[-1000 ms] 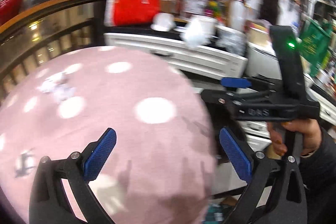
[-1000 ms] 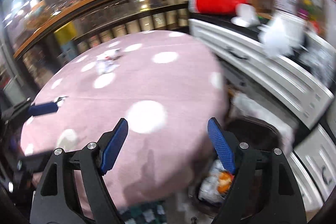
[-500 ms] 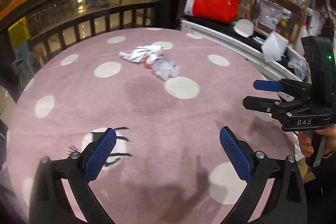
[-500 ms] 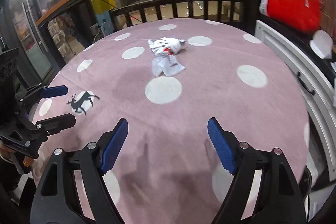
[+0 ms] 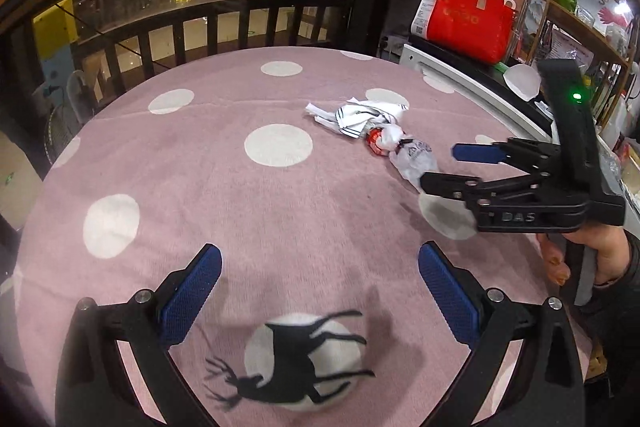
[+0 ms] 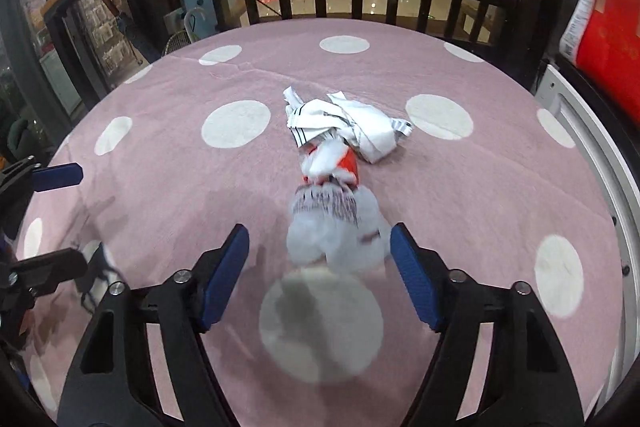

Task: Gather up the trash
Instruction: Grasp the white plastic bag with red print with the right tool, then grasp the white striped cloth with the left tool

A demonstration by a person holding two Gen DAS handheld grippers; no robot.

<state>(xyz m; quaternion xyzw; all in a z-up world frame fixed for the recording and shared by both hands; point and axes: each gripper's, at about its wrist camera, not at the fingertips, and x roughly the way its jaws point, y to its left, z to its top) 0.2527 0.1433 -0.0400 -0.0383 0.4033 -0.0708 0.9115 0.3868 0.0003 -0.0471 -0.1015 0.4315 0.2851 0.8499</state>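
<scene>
A small pile of trash lies on the pink dotted tablecloth [image 6: 160, 147]. It holds a crumpled white striped paper [image 6: 352, 127], a red-and-white wrapper [image 6: 340, 163] and a pale plastic bag [image 6: 336, 231]. My right gripper [image 6: 318, 251] hangs just over the bag with its jaws closing. The bag lies between the blue pads [image 6: 412, 279], which do not press on it. From the left wrist view the right gripper [image 5: 440, 167] reaches in from the right at the plastic bag [image 5: 412, 159]. My left gripper [image 5: 319, 259] stands open and empty over bare cloth, well short of the pile.
A red bag [image 5: 468, 23] stands on a white cabinet [image 5: 460, 83] at the table's right edge. A dark railing [image 5: 240, 23] runs behind the table. A deer print [image 5: 296, 363] marks the cloth near the left gripper. A person's hand [image 5: 592, 255] holds the right gripper's handle.
Both views swung away from the bin and cabinet onto the table. The trash pile came much nearer. The right gripper's jaws narrowed, with the plastic bag now between them.
</scene>
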